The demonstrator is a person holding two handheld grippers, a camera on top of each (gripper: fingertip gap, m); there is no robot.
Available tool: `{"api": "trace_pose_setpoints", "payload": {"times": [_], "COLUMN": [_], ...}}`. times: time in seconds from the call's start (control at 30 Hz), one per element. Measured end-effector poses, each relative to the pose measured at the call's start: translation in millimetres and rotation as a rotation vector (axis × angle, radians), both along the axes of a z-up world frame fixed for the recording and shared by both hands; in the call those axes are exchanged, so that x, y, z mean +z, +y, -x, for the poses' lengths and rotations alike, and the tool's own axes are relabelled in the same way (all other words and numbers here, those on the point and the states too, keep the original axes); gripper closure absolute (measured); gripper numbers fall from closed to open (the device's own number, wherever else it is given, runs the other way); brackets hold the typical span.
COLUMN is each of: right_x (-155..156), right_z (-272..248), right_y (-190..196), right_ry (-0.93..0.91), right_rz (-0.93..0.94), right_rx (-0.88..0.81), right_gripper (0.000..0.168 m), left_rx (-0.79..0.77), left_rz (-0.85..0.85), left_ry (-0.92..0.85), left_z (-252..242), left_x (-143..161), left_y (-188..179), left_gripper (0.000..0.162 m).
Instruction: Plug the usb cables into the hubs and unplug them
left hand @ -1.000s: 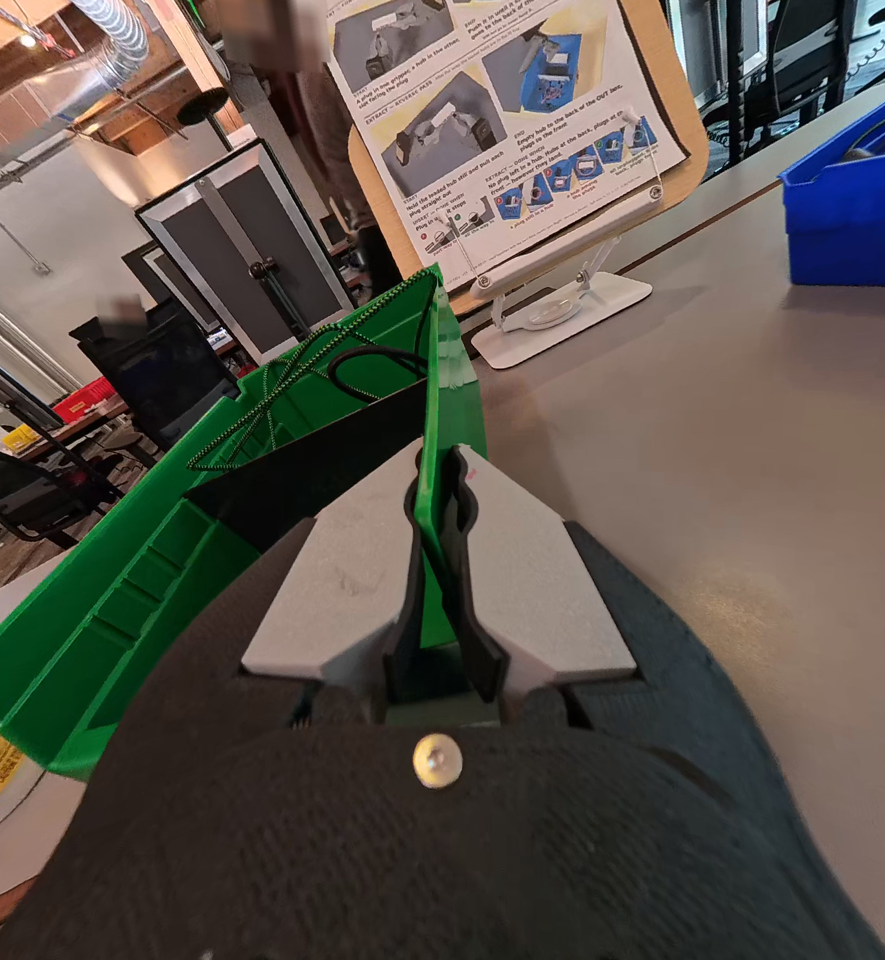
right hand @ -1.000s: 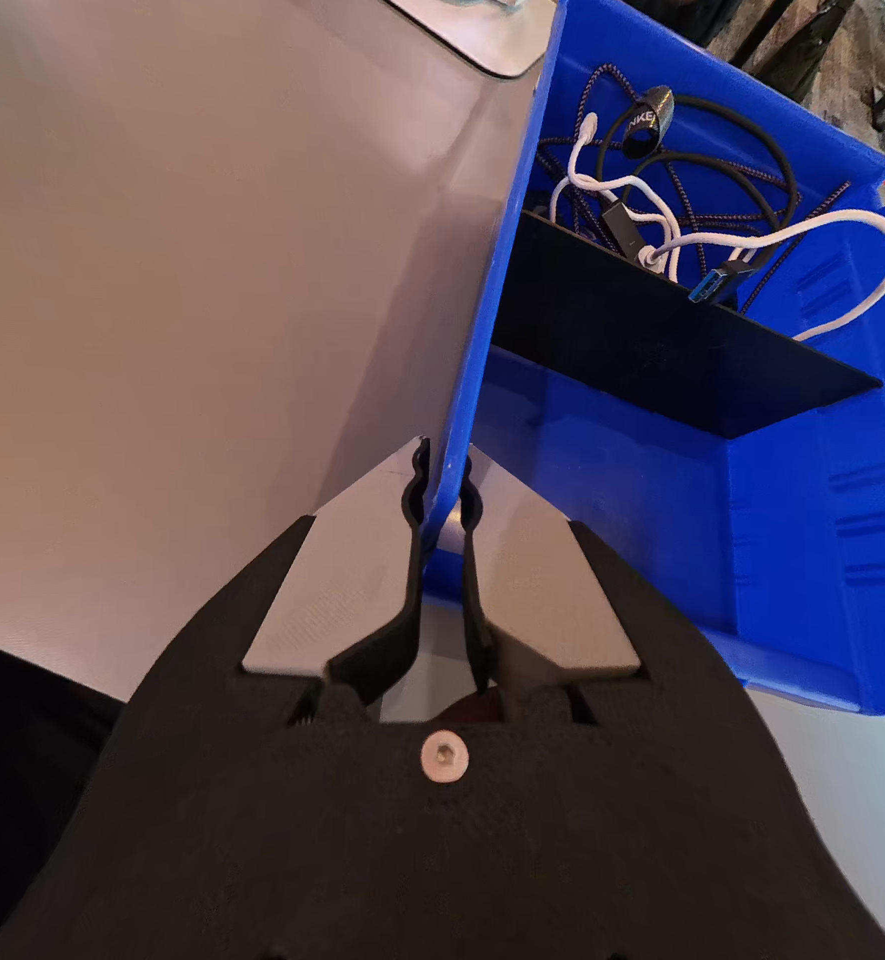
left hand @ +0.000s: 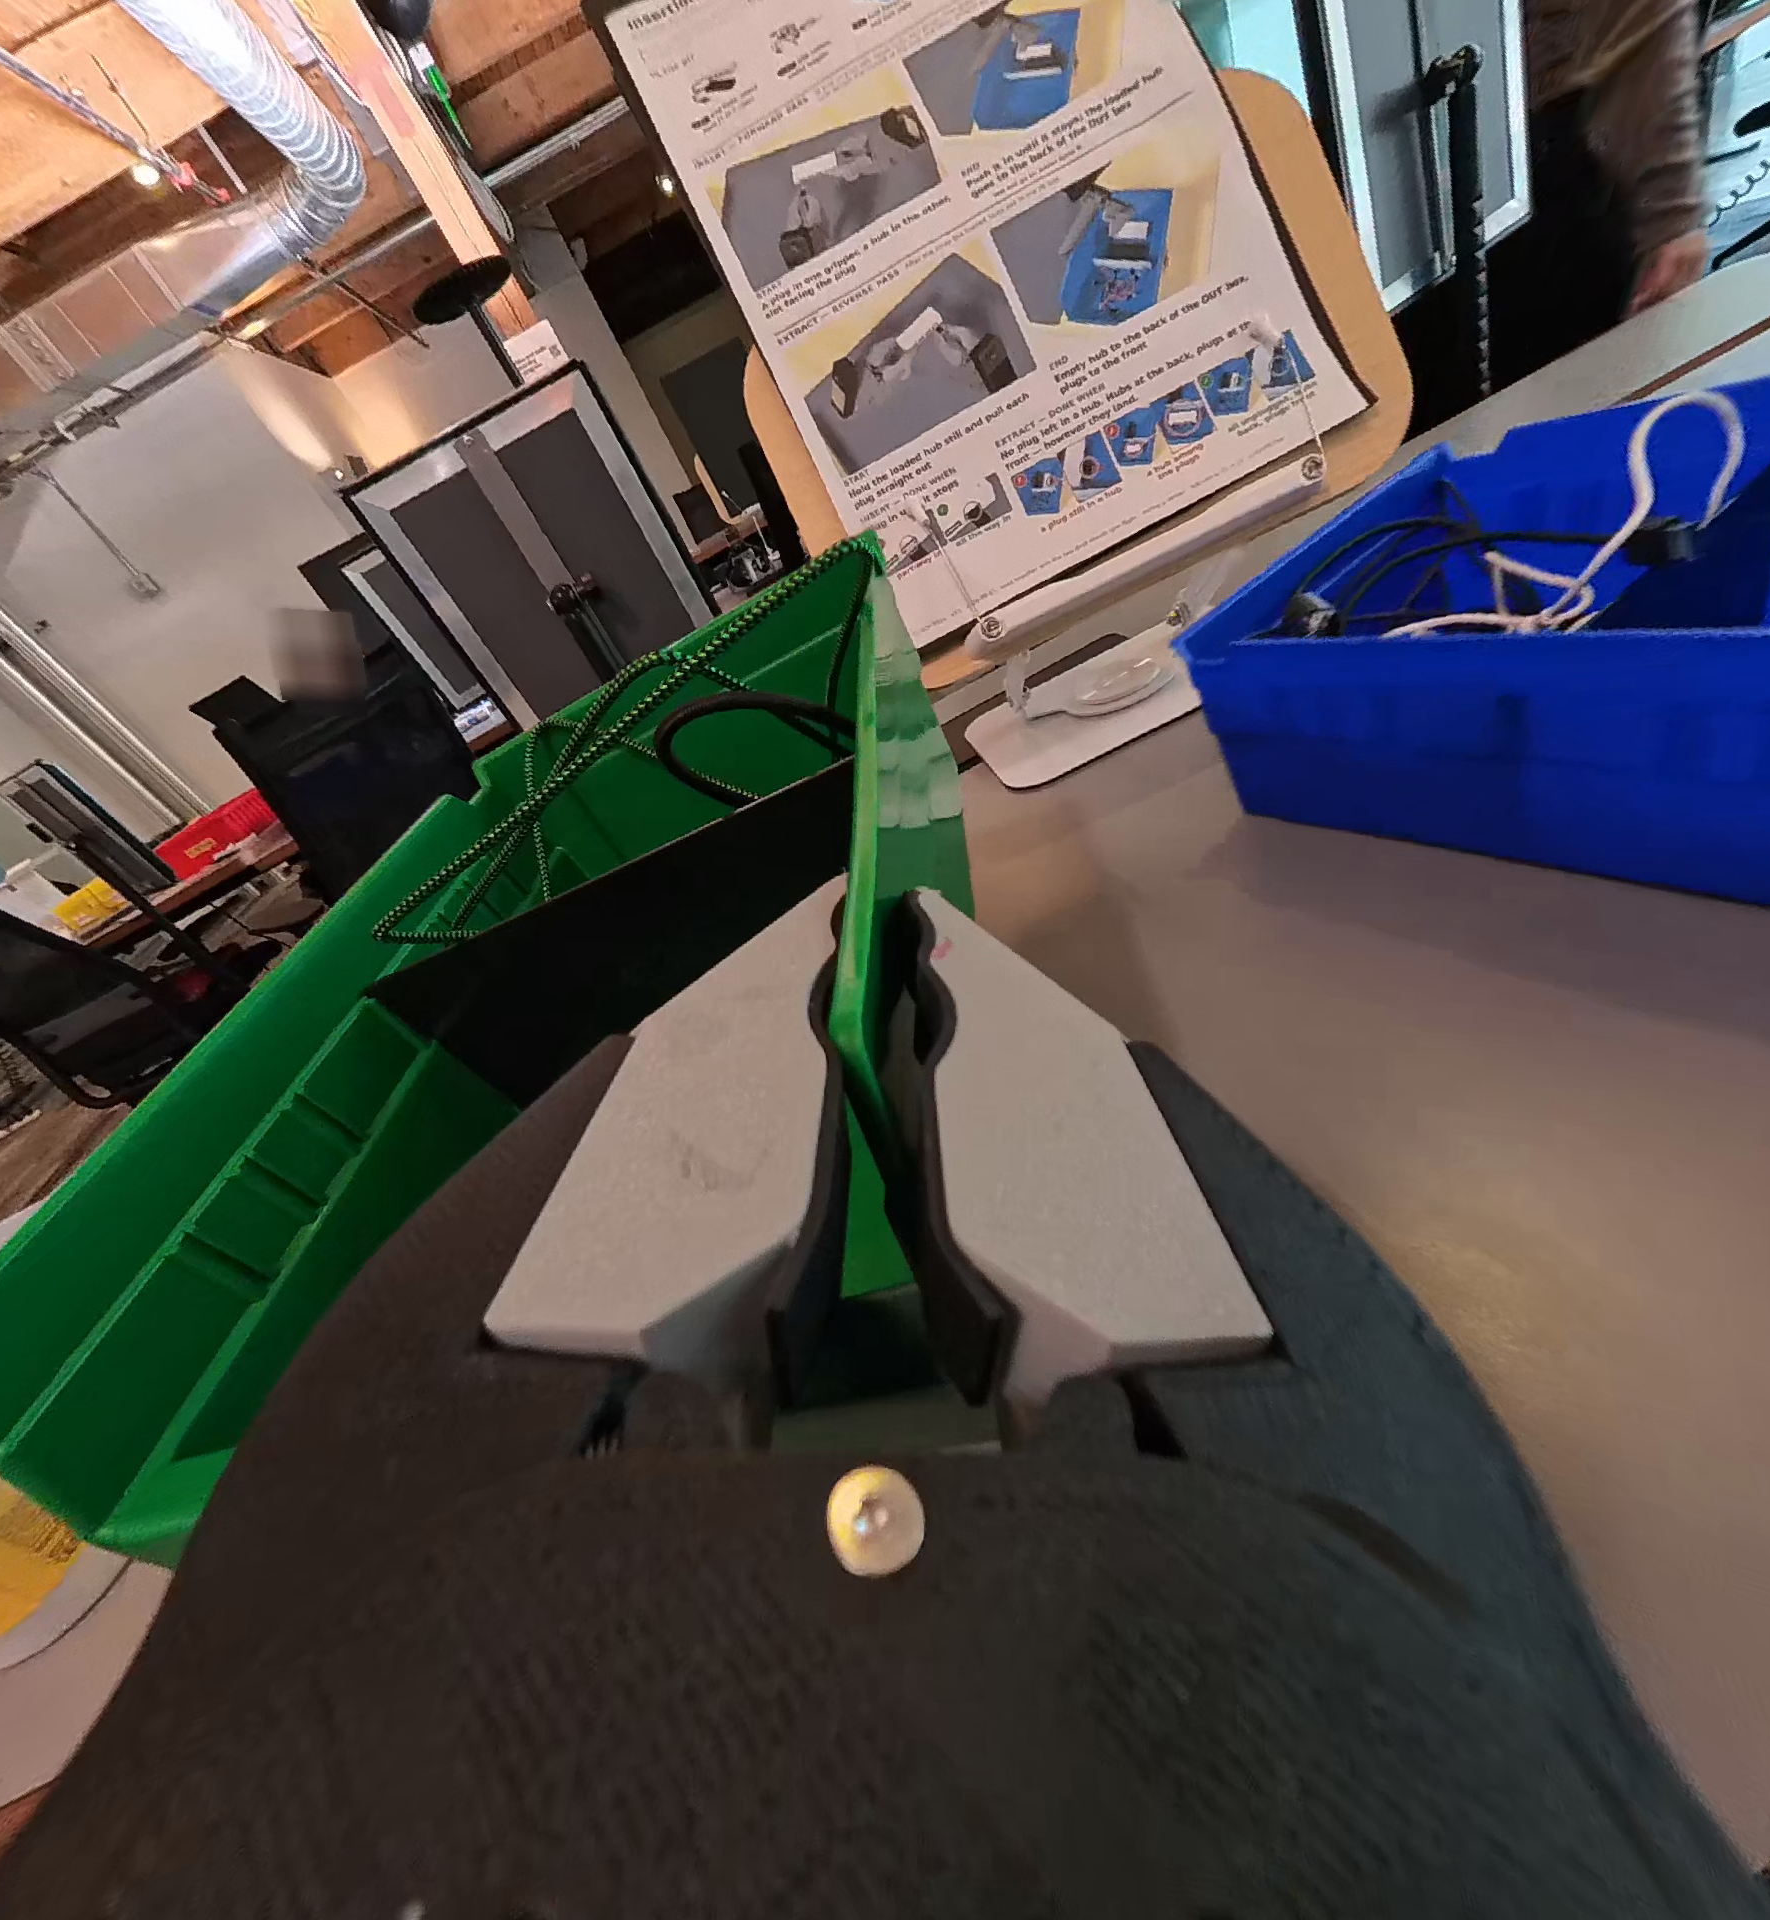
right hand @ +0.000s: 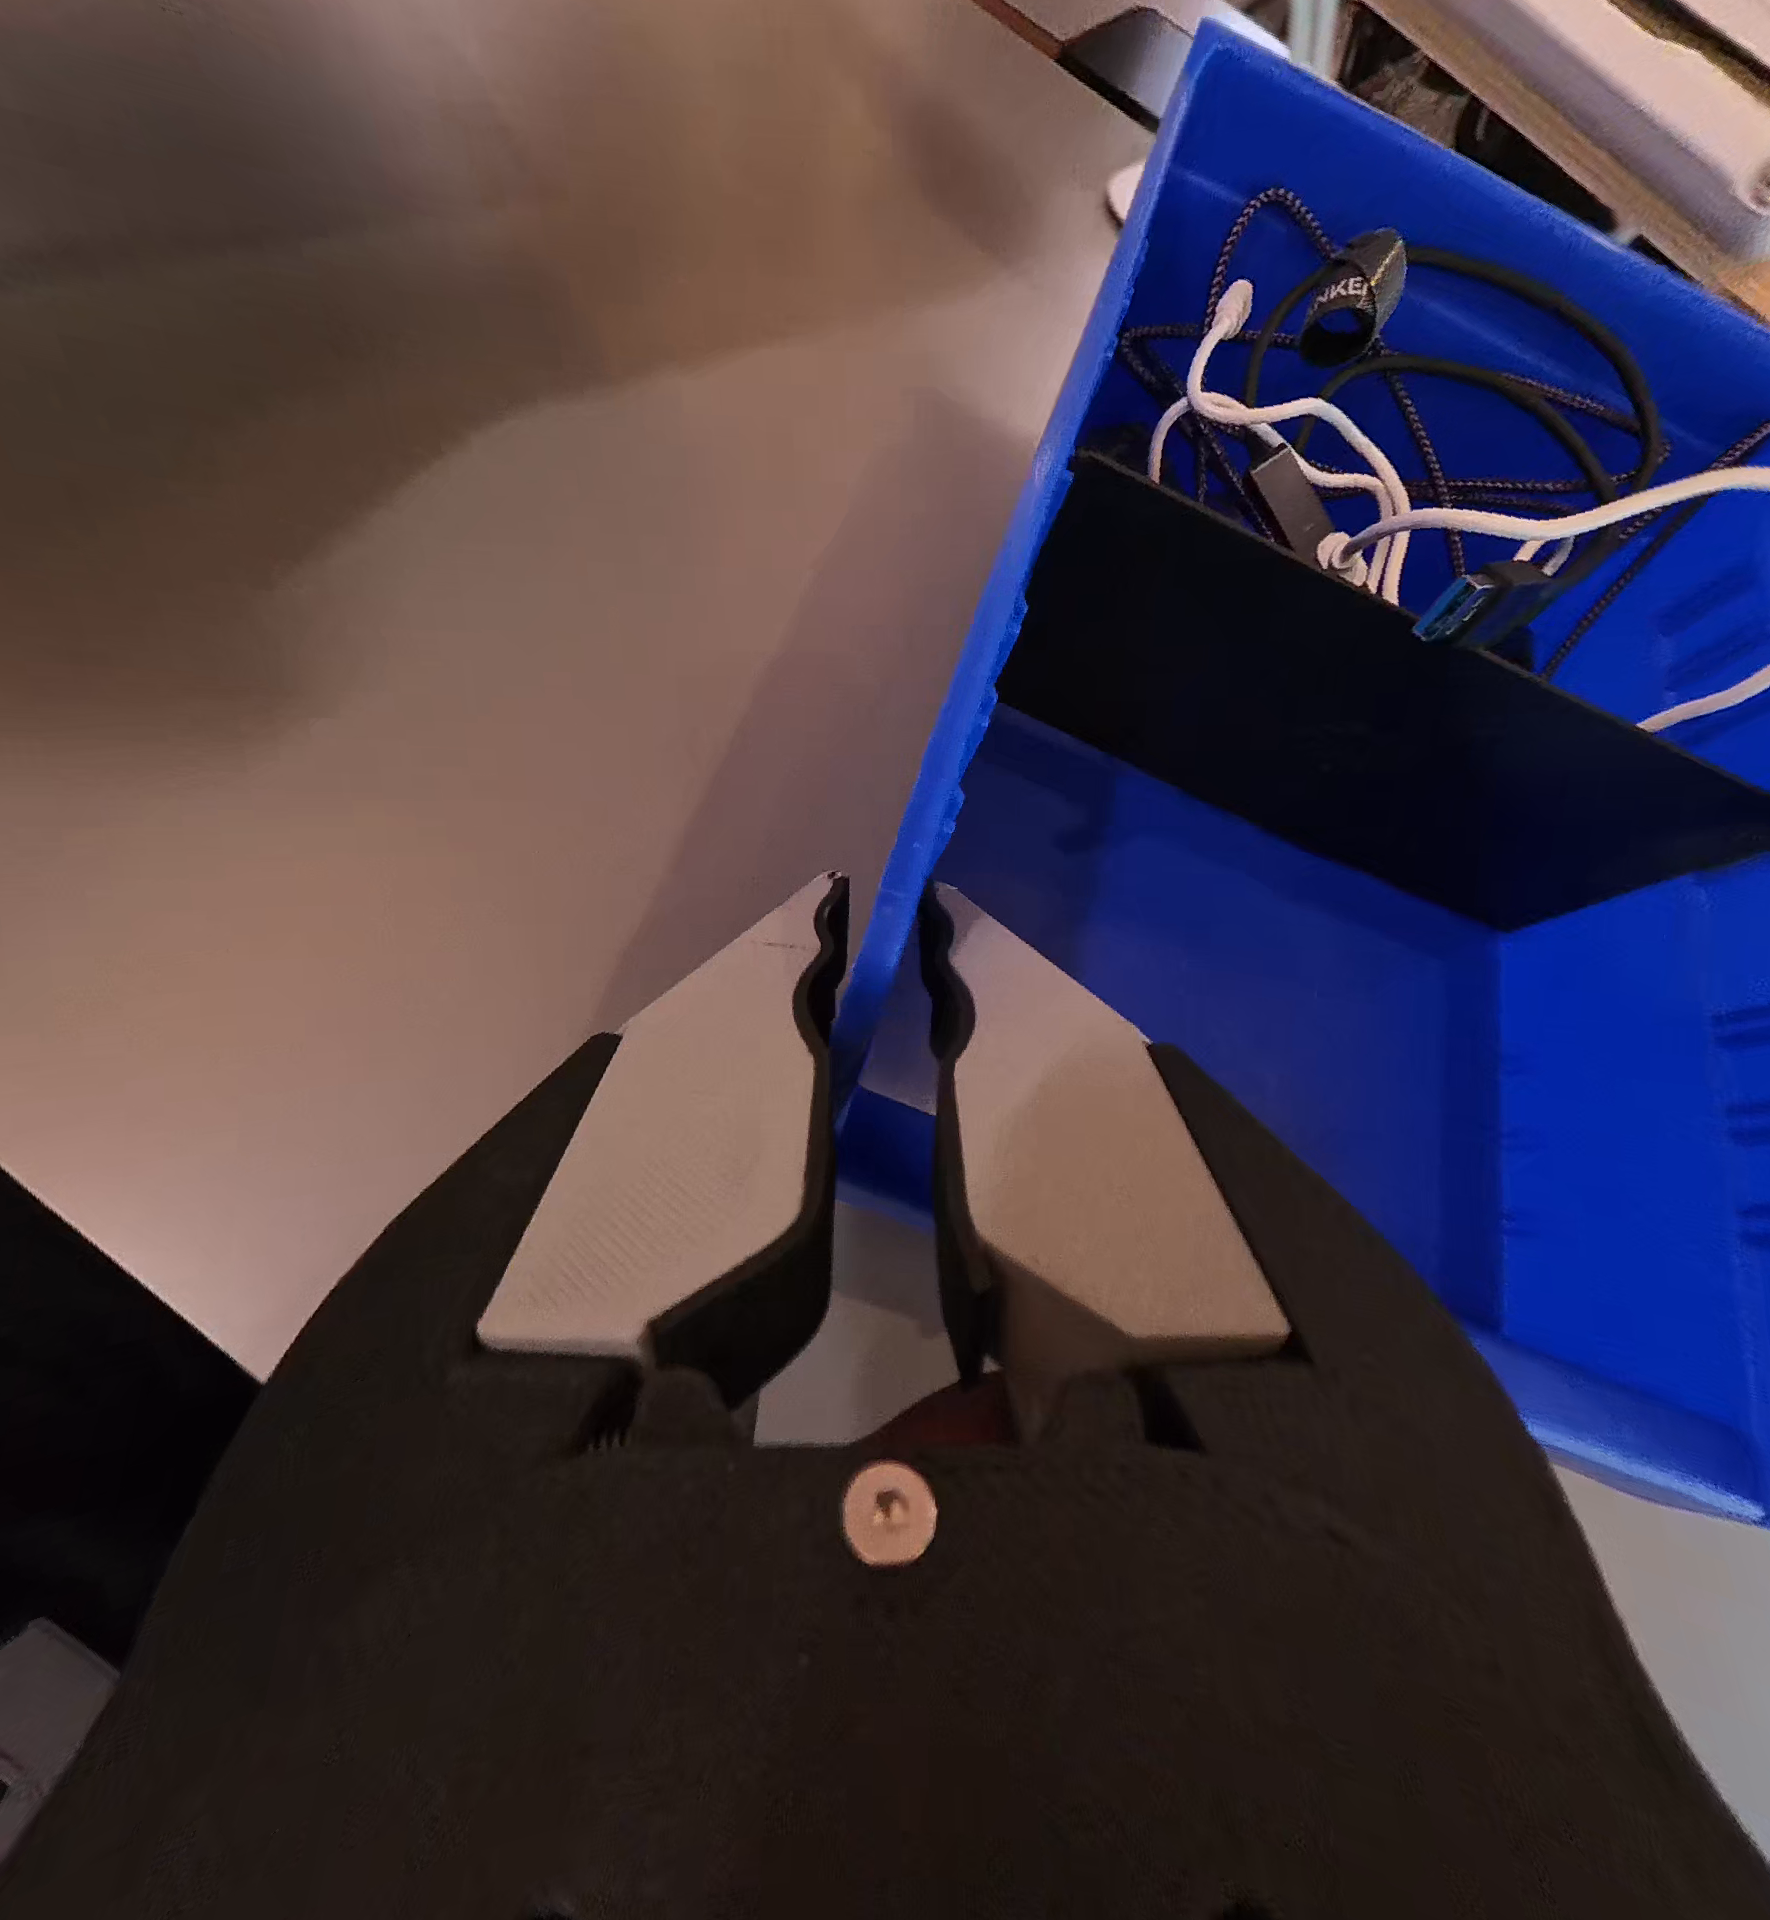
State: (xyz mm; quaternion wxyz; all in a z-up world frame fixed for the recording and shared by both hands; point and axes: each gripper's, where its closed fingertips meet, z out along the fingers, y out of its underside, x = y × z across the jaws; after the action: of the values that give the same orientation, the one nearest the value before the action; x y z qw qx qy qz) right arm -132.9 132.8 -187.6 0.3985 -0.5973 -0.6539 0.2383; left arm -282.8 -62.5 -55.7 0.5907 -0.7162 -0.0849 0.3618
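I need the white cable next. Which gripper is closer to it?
Right. The right gripper straddles the blue bin's near wall, and the white cable lies behind that bin's divider. The left gripper is shut on the green bin's wall, across the table.

The left tongs (left hand: 876, 935) are clamped together at the tips, both grey fingers (left hand: 725, 1143) pressed in from either side and the black body angled forward and slightly upward. The right tongs (right hand: 881, 914) point forward and down, their fingers (right hand: 1068, 1122) parted by a narrow gap, gripping nothing.
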Motion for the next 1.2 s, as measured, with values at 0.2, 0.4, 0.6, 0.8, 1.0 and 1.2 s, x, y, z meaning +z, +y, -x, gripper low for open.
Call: {"api": "trace_pose_setpoints", "payload": {"times": [0.2,0.4,0.6,0.8,1.0,1.2], "right_x": [-1,-1,-1,1,3,3], "right_z": [39,63,70,67,65,64], "right_y": [-42,-60,-69,-74,-76,-74], "right_ry": [0.014,0.032,0.026,0.045,0.046,0.047], "right_rz": [-0.006,-0.002,-0.020,0.027,0.028,0.028], "right_rx": [0.058,0.061,0.073,0.121,0.141,0.141], "right_gripper": [0.158,0.161,0.158,0.151,0.149,0.154], "left_rx": [0.001,0.006,0.012,0.011,0.009,0.010], "left_rz": [-0.013,-0.015,-0.009,-0.012,-0.010,-0.010], "left_ry": [0.022,0.006,-0.006,-0.005,-0.005,-0.002], "left_z": [-3,1,6,6,4,3], "left_x": [10,8,3,3,3,3], "left_y": [-8,-13,-12,-12,-10,-10], "left_gripper": [0.161,0.161,0.161,0.161,0.161,0.161]}}
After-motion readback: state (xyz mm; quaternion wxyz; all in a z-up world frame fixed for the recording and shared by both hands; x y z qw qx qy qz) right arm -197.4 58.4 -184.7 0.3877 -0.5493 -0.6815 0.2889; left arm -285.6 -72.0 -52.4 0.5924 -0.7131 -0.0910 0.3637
